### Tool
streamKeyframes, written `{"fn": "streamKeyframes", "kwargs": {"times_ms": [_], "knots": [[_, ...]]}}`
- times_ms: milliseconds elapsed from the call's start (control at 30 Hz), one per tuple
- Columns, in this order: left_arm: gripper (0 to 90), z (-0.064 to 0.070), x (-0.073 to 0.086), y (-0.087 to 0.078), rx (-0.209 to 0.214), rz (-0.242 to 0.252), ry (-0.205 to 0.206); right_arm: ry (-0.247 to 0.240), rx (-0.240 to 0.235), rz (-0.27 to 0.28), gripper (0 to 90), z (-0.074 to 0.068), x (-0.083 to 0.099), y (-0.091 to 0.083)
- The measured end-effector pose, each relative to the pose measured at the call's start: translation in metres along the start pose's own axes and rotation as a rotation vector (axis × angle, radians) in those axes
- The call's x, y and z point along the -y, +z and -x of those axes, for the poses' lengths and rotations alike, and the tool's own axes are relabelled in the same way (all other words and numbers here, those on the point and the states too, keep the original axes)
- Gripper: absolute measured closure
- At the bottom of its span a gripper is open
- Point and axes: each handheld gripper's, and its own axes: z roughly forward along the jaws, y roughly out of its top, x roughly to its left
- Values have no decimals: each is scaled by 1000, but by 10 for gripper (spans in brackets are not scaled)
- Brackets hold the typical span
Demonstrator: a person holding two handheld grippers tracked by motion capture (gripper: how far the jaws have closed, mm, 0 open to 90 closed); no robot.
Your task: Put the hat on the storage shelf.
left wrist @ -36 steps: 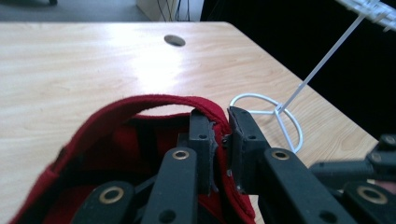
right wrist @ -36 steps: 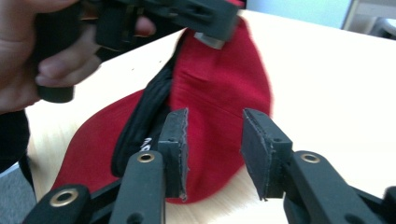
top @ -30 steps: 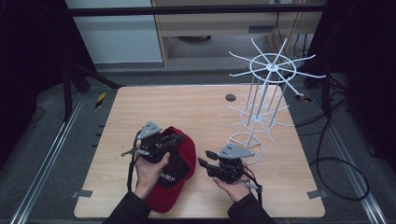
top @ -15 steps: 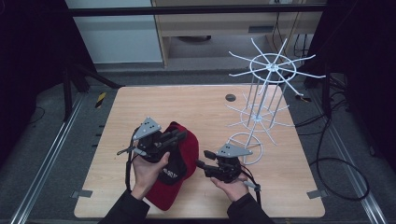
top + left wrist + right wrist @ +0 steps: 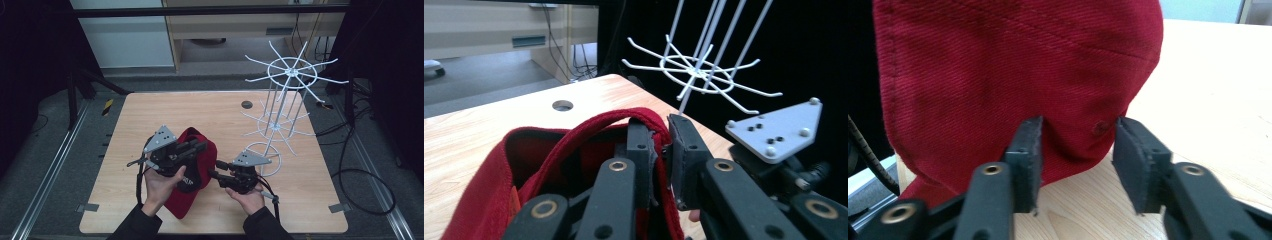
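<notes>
A person's two hands each hold a two-jaw tool over a light wooden bench (image 5: 150,115). The left tool (image 5: 192,148) is clamped on the rim band of a red baseball cap (image 5: 202,155), lifting that edge while the rest of the cap droops to the bench near the front edge, between the two hands. In the left gripper view the jaws pinch the red band between them. The right tool (image 5: 216,169) points at the cap's side; in the right gripper view its jaws stand apart with a fold of the crown bulging between them, not yet pinched.

To do this step well, the right tool probably should ease forward until the fabric sits deep between the pads, then close on a seam or the rim rather than loose cloth, so the cap does not slip while the left grip holds steady.

A white wire display rack (image 5: 287,80) with radiating hooks stands on the bench's right side, well apart from the cap. The bench has a small round hole (image 5: 246,104). Around it: dark floor, cables, and pale cabinets behind.
</notes>
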Motion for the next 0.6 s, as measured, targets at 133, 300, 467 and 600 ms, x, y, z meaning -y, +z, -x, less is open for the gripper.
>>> {"fn": "streamKeyframes", "kwargs": {"times_ms": [133, 300, 467, 600], "knots": [[805, 1, 1, 2, 8, -5, 2, -2, 25, -25, 802, 1, 1, -1], [805, 1, 3, 2, 13, -3, 4, -5, 37, -48, 897, 0, 0, -3], [804, -1, 0, -3, 15, 16, 4, -27, 74, -28, 900, -2, -3, -8], [804, -2, -5, -11, 24, 40, 4, -79, 132, 12, 900, -6, -11, -17]]}}
